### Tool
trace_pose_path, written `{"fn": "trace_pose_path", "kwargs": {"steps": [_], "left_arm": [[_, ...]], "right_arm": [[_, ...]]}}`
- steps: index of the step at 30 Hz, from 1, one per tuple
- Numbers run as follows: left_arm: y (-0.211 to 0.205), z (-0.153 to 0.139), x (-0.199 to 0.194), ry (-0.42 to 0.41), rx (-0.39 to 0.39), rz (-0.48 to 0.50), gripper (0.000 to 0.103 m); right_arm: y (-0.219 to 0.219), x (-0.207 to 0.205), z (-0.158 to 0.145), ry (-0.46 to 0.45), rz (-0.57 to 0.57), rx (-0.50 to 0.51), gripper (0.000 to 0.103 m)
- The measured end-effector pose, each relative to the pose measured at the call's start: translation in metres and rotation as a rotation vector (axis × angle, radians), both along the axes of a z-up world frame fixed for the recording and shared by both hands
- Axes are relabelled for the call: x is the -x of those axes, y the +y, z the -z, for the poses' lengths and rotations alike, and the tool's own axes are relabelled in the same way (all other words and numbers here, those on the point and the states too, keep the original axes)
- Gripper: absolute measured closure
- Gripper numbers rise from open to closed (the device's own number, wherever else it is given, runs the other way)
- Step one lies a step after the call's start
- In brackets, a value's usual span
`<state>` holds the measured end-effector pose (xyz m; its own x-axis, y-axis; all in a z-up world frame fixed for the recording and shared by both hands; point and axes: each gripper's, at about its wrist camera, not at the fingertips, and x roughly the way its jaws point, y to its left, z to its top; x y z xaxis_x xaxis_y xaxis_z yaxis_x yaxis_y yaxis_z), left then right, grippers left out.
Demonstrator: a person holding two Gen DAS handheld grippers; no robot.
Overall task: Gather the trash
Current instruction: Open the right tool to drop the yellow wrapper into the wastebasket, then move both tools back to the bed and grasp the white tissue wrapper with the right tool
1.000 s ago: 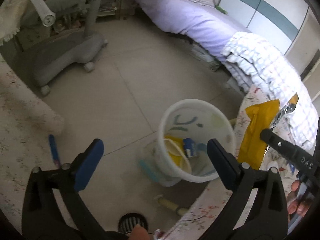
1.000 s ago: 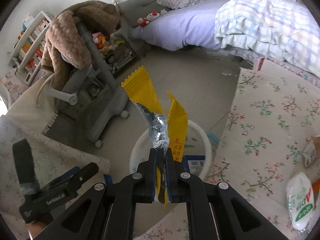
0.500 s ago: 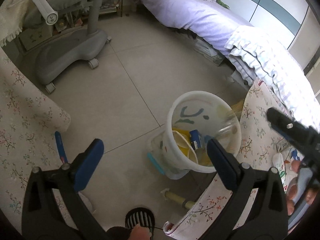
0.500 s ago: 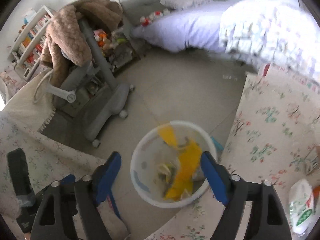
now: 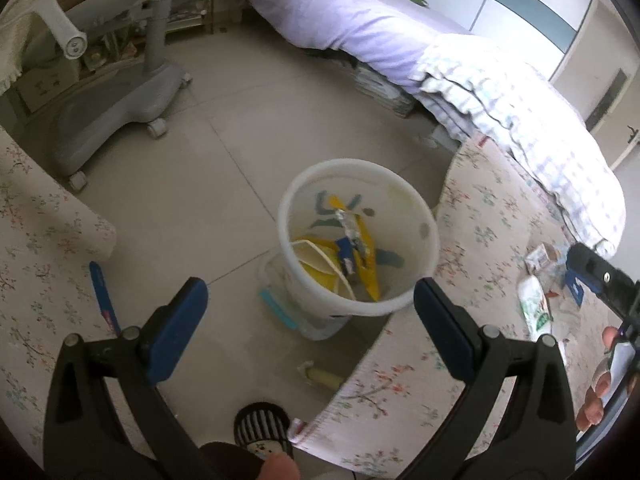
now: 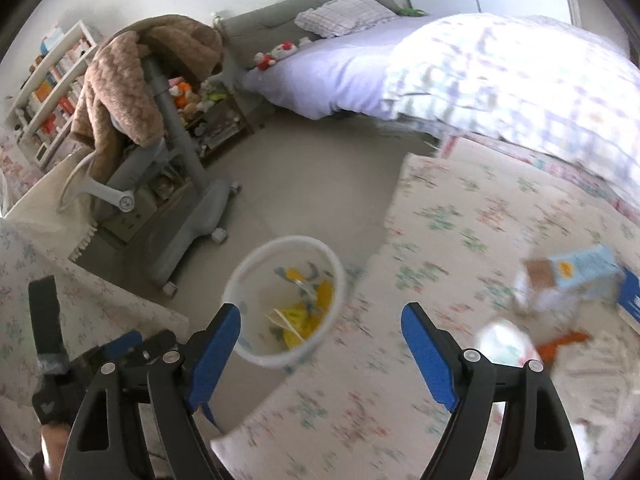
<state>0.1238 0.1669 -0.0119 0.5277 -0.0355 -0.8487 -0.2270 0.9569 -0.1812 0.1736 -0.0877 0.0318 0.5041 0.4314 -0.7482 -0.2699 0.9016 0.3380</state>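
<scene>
A white plastic bin (image 5: 392,204) stands on the floor between two cloth-covered tables. Inside it lies a yellow foil-lined wrapper (image 5: 366,260) on other yellow and blue scraps. My left gripper (image 5: 308,296) hangs open above the bin's near side, with nothing between its blue pads. My right gripper (image 6: 320,316) is open and empty too, over the table edge just right of the bin (image 6: 256,264), where the yellow wrapper (image 6: 324,292) shows. On the floral table a light blue carton (image 6: 580,268), a white packet (image 6: 504,340) and an orange scrap (image 6: 560,344) lie blurred.
A grey wheeled chair base (image 5: 120,104) stands to the far left, and a bed (image 5: 360,28) with a checked quilt runs along the back. A blue pen (image 5: 102,296) lies on the left cloth. A clear tub (image 5: 280,304) and a small tube (image 5: 320,376) sit on the floor by the bin.
My right gripper opened and let go of the yellow wrapper, which fell into the bin. It then swung right toward the table's trash. The left gripper shifted slightly, staying open.
</scene>
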Motion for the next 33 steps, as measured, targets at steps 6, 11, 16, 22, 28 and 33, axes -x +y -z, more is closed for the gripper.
{"fn": "trace_pose_path", "kwargs": {"steps": [6,11,16,22,28,33], "left_arm": [[-0.029,0.002,0.006,0.011,0.024,0.076,0.001],[-0.052,0.004,0.01,0.026,0.027,0.133,0.001],[-0.072,0.006,0.013,0.038,0.006,0.172,0.001],[-0.096,0.012,0.013,0.065,-0.009,0.221,0.001],[-0.123,0.02,0.007,0.102,-0.008,0.257,0.001],[-0.143,0.025,0.001,0.125,-0.006,0.275,0.001]], "right_arm": [[-0.061,0.025,-0.004,0.0,0.056,0.078,0.019],[-0.11,0.046,-0.006,0.012,0.107,0.104,0.019],[-0.157,0.064,-0.004,0.025,0.169,0.126,0.019],[-0.194,0.073,0.014,0.037,0.224,0.181,0.018],[-0.208,0.062,0.045,0.163,0.27,0.234,0.018],[-0.201,0.045,0.046,0.147,0.236,0.259,0.018]]}}
